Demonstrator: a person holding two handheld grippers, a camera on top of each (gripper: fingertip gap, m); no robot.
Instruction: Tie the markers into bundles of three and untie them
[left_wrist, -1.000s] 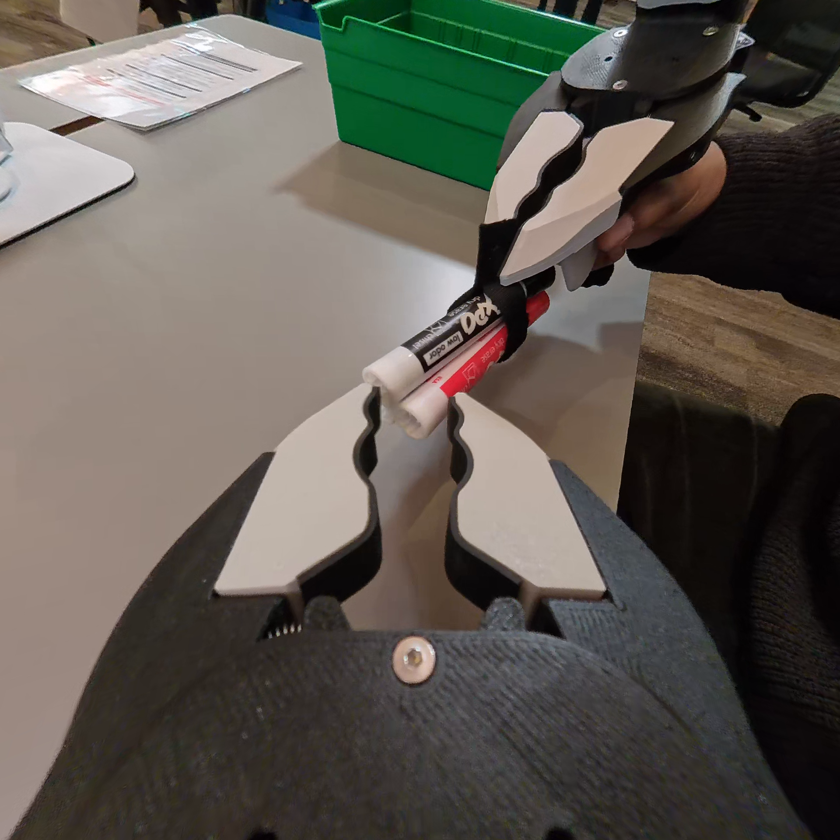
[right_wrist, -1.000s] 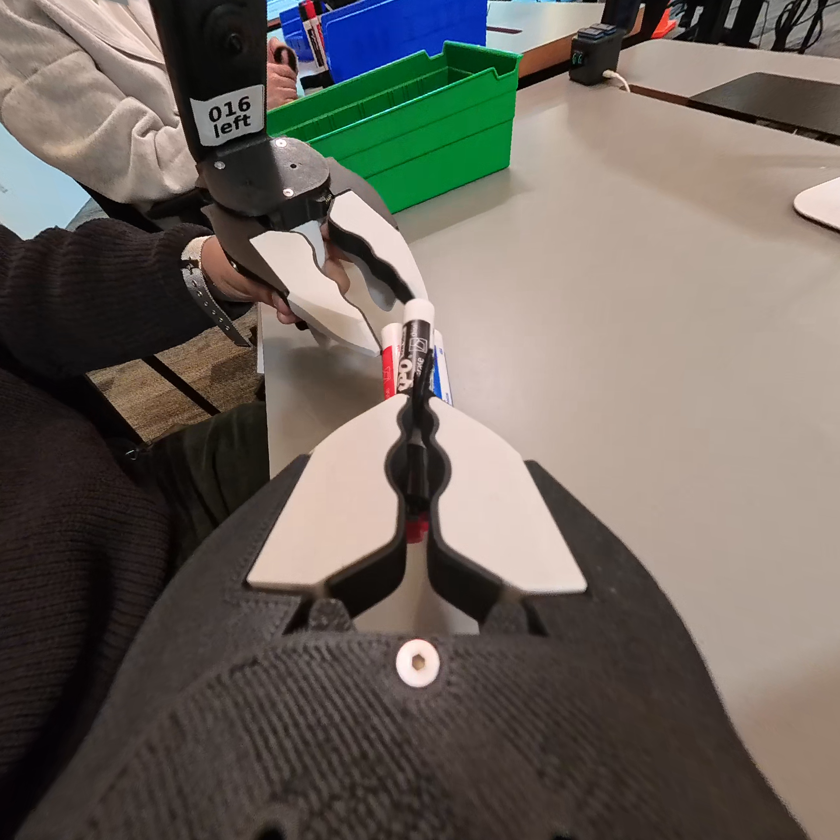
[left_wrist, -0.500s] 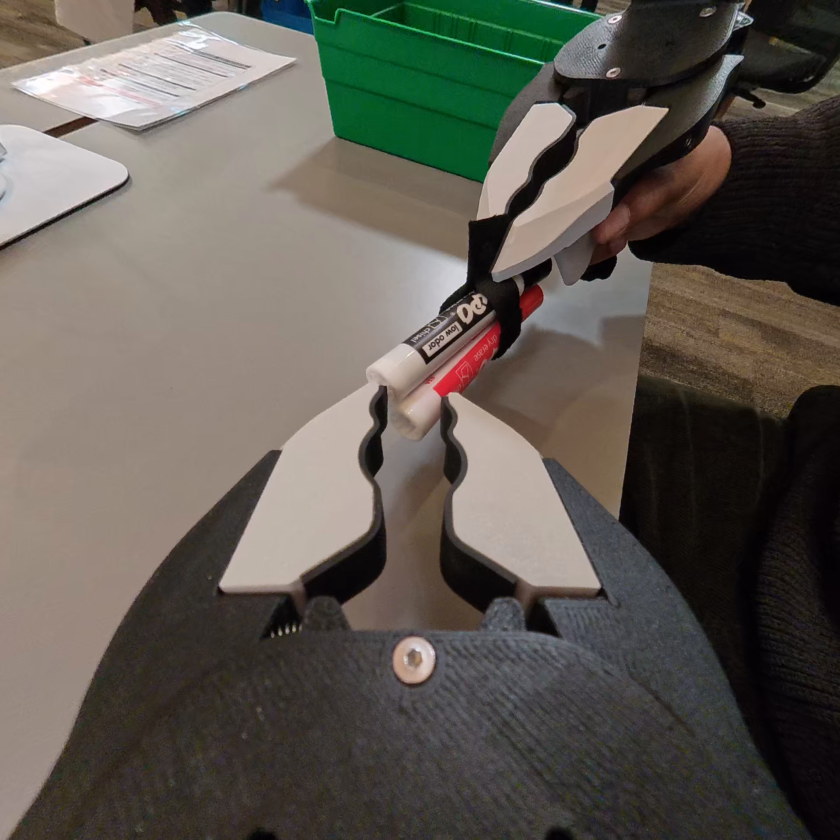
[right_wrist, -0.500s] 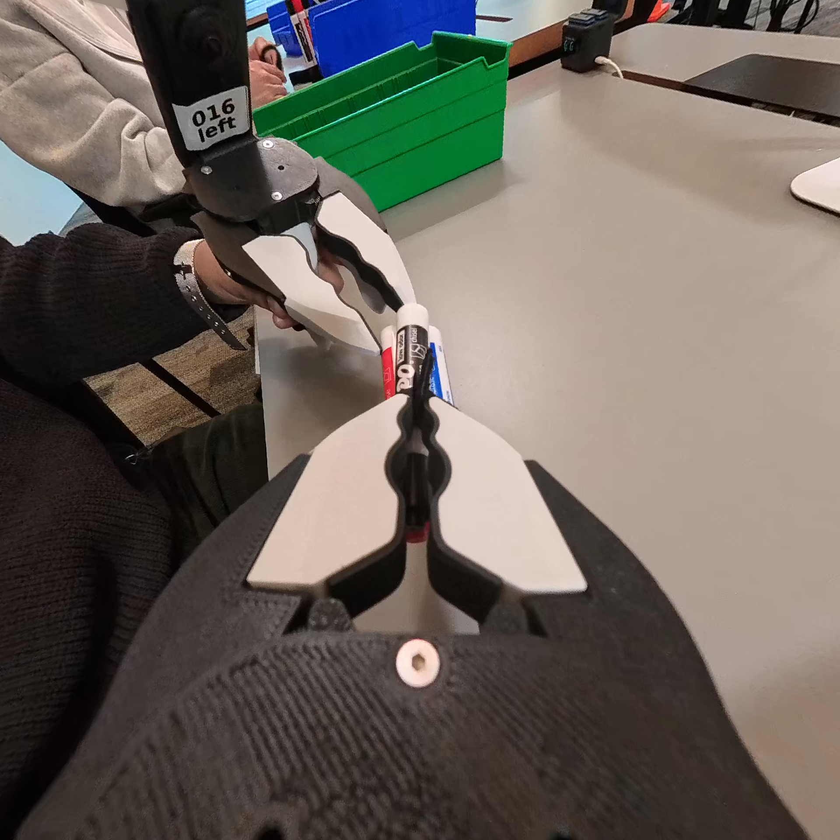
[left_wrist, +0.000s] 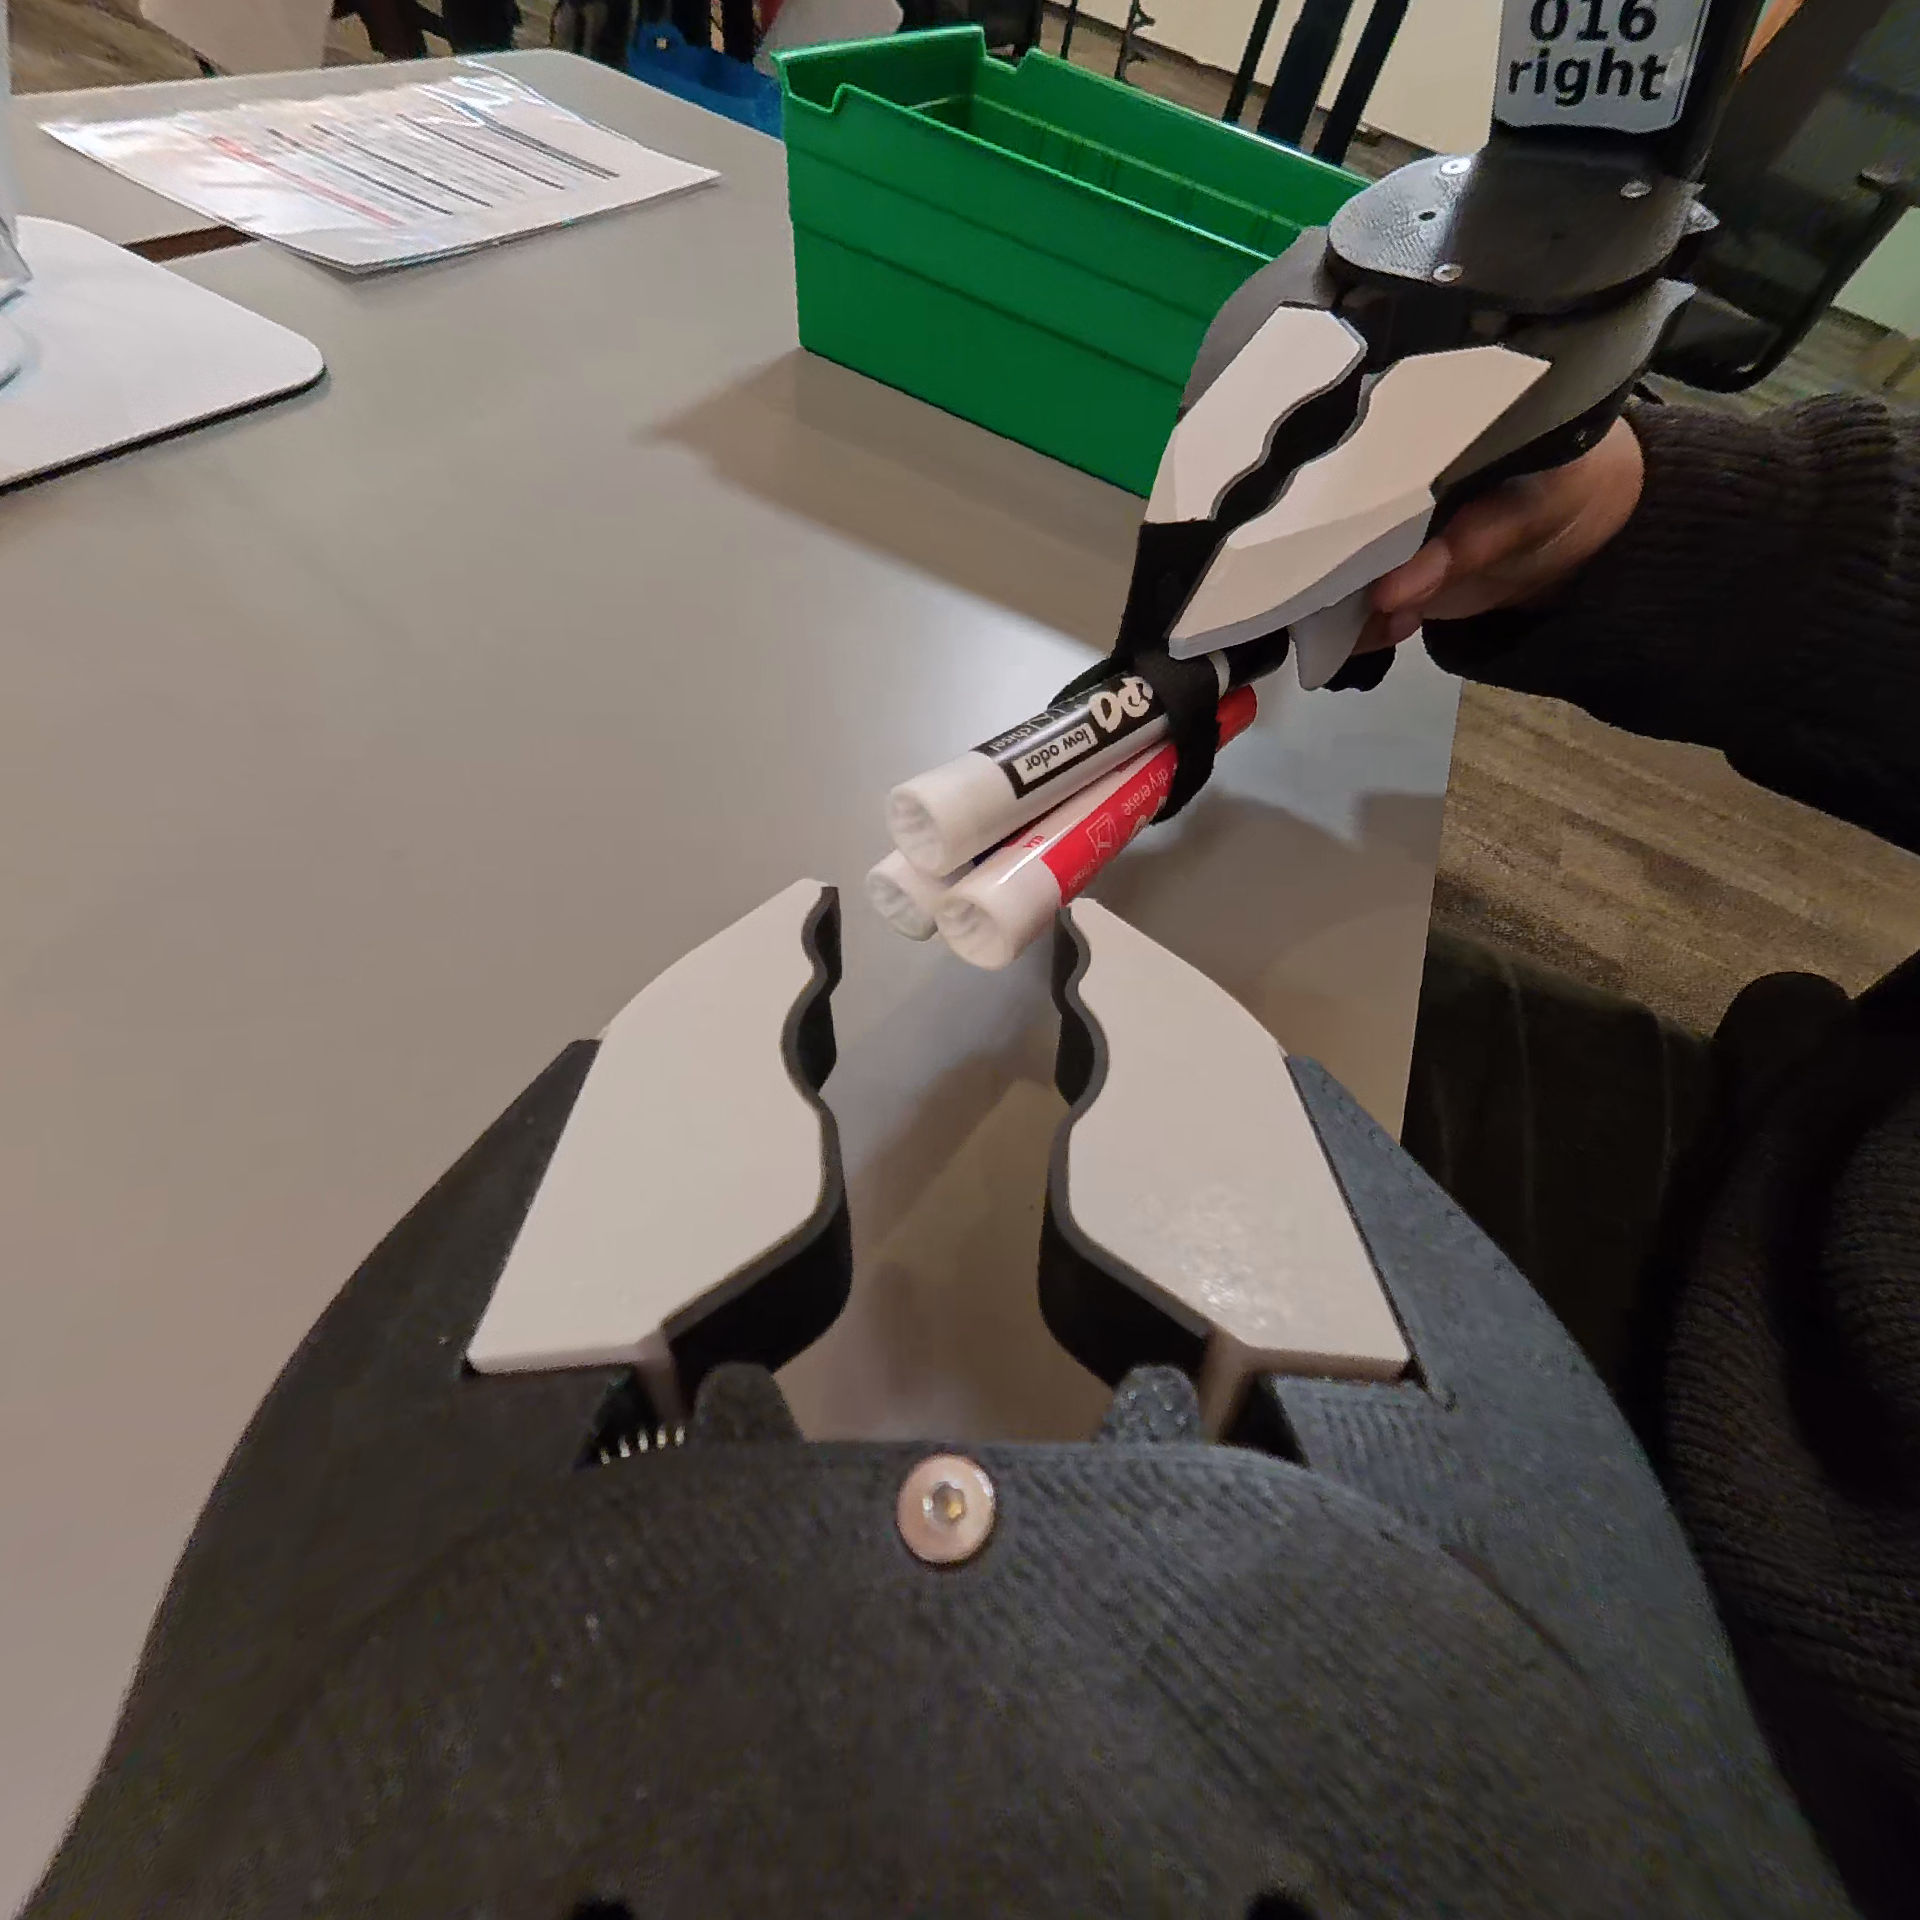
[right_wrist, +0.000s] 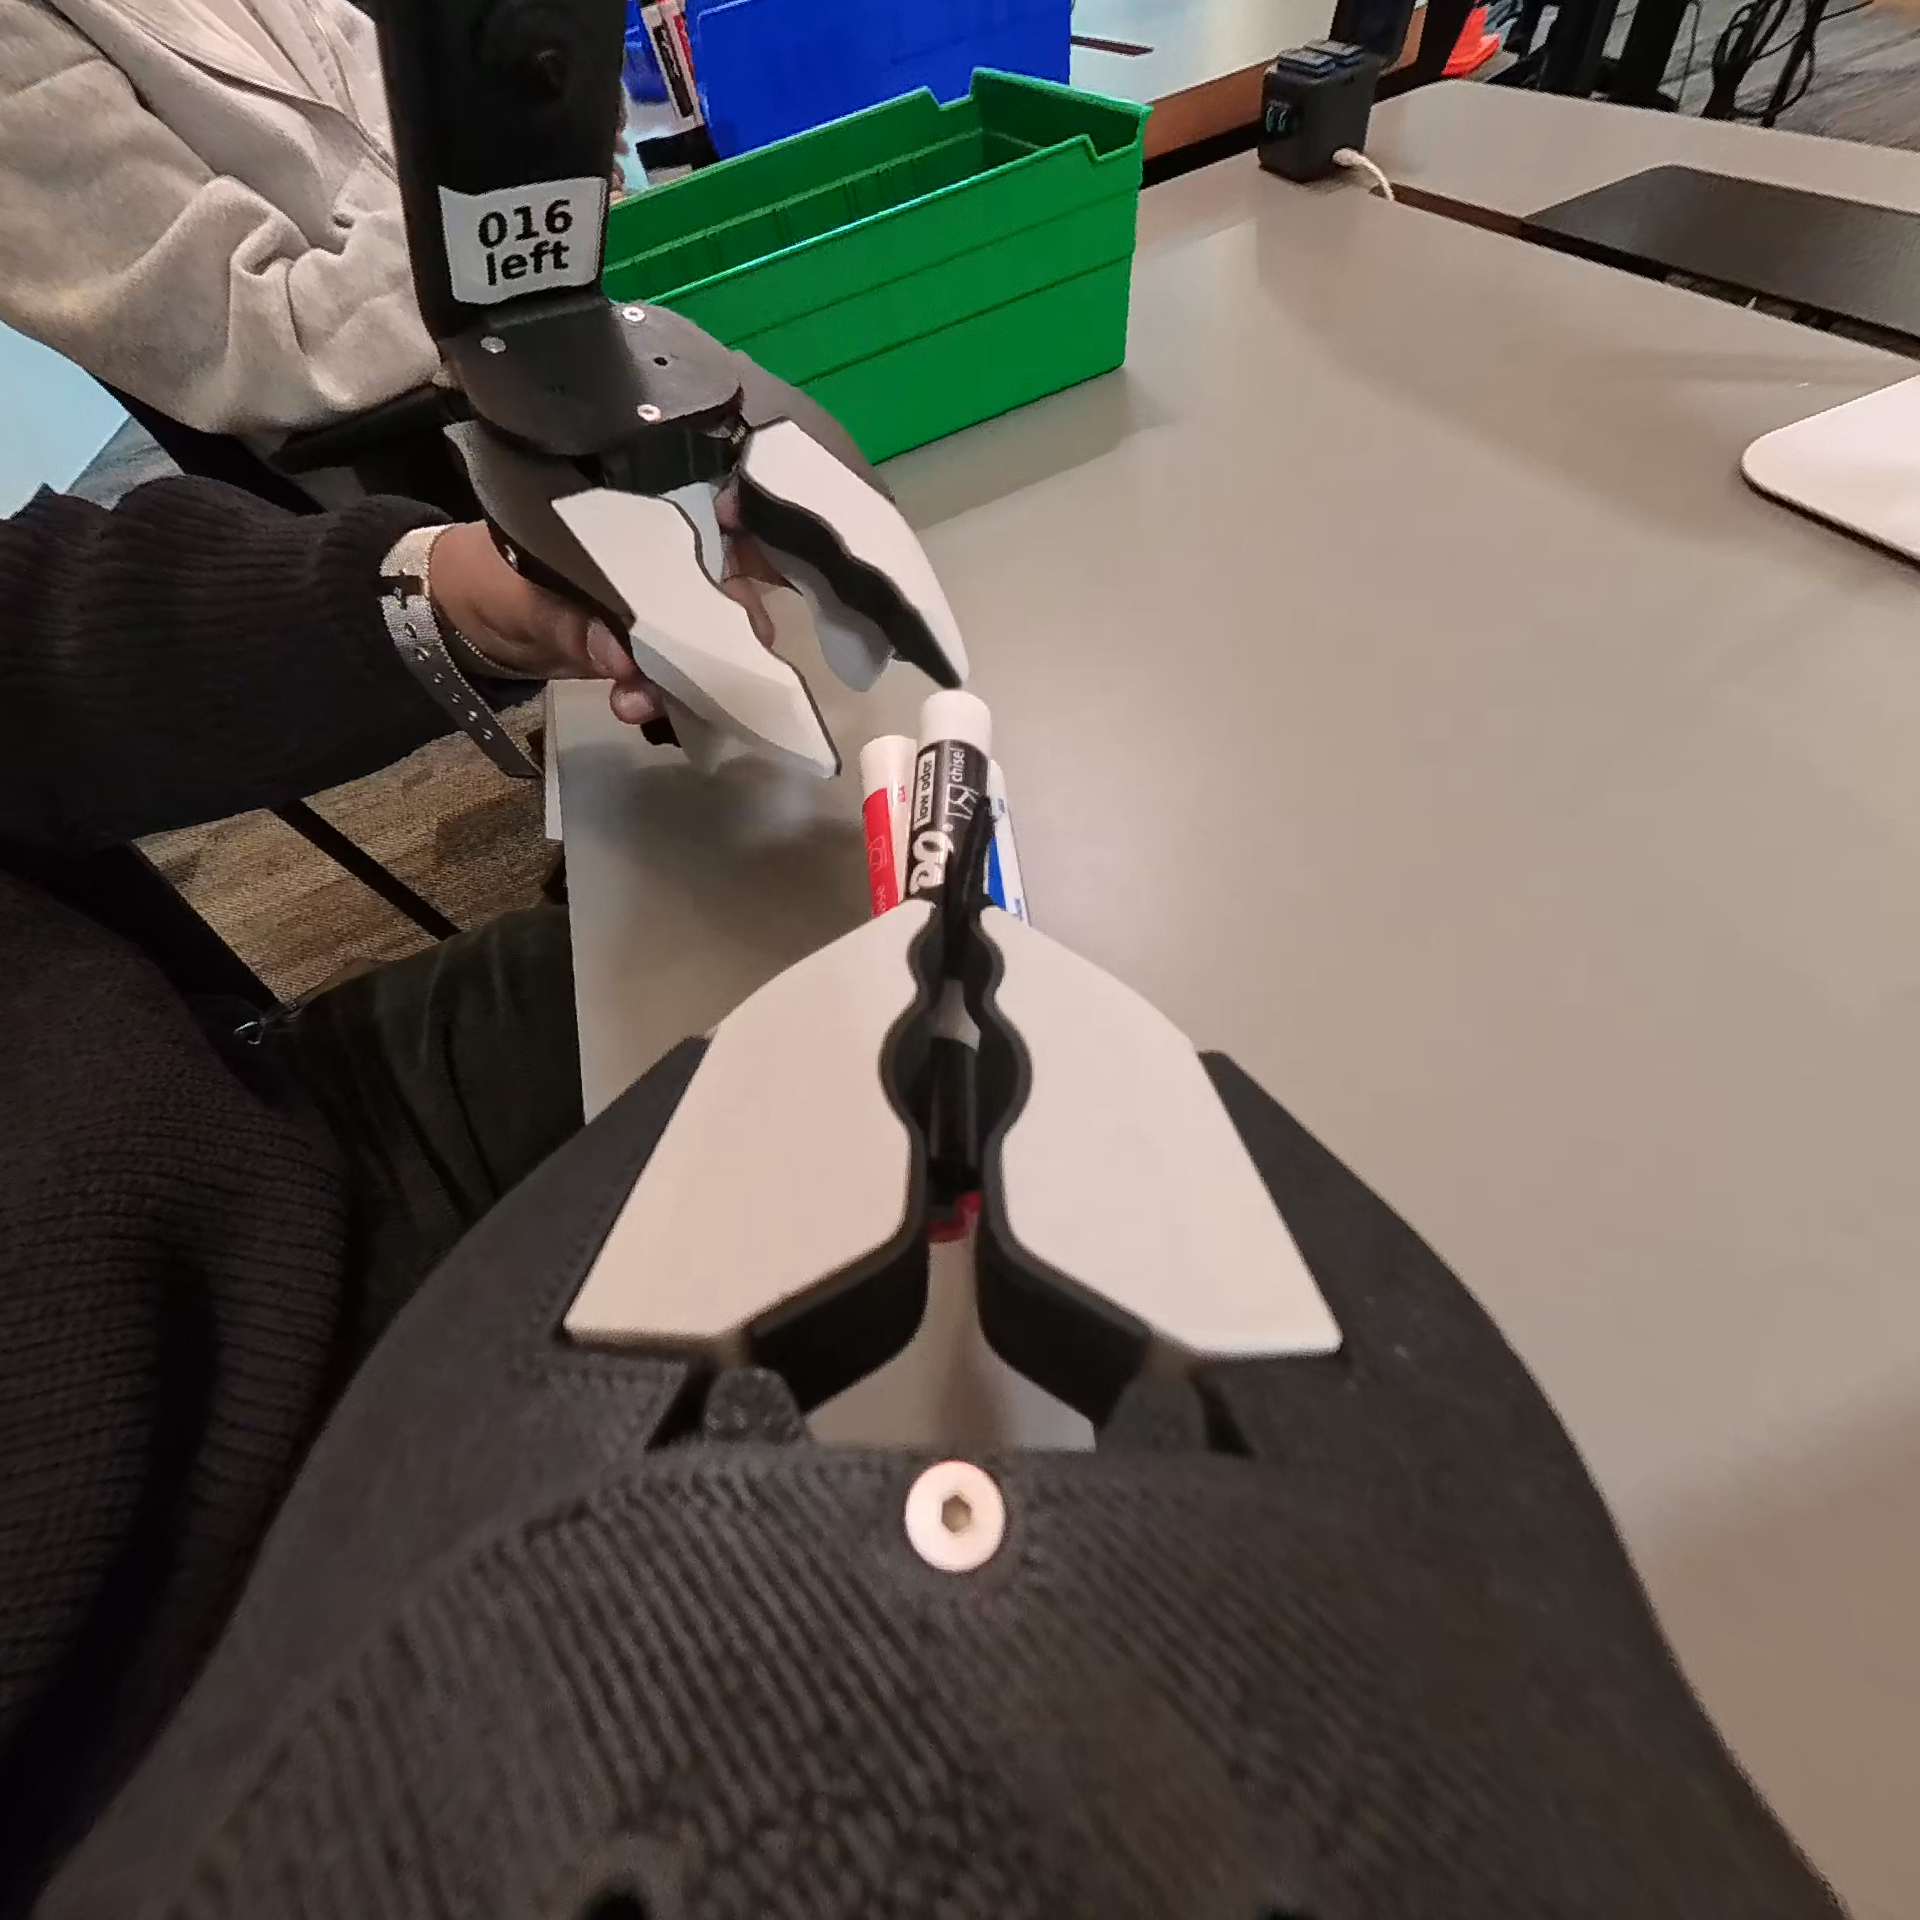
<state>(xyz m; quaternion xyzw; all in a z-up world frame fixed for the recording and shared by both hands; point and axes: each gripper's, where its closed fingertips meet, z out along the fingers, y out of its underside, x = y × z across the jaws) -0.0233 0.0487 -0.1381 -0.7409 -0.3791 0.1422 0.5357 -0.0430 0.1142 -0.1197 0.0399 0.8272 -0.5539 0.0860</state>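
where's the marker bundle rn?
The marker bundle hangs above the grey table near its edge, its black strap pinched in the right gripper, butt ends just ahead of the open left gripper.

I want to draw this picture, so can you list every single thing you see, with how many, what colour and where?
markers: three, black, red and blue labels, bundled, held above the table's near edge
strap: one, black, wrapped around the markers
table: one, grey, under everything
bin: one, green, far side of the table
blue bin: one, behind the green one
paper sheet: one, white, far left corner
white pad: one, left edge
black box: one, with a cable, behind the bin
left gripper: grey fingers open, right in front of the marker ends
right gripper: fingers shut on the strap
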